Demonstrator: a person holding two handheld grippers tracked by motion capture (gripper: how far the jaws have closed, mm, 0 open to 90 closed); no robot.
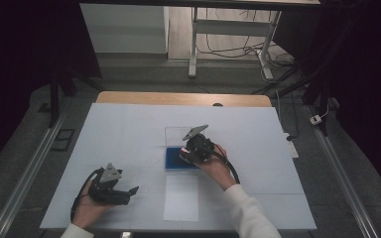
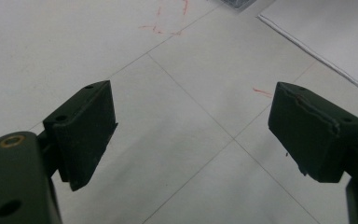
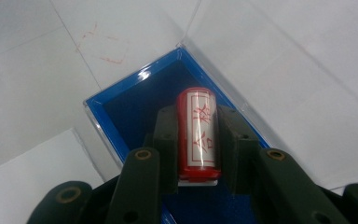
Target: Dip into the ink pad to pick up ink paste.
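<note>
Two hands: the right tool (image 3: 198, 140) clamps a red stamp (image 3: 199, 133) over the blue pad (image 3: 135, 100); the left tool (image 2: 191, 133) rests wide.

We see our white-covered table (image 1: 129, 134) carrying a blue ink-pad box (image 1: 172, 159) near its middle and a white paper sheet (image 1: 181, 198) just nearer.

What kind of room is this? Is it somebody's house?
Probably not a house; it looks like a lab or recording studio. A white-covered table stands among dark curtains, with cables on the floor behind, and a person works with two hand-held grippers, left gripper and right gripper.
</note>
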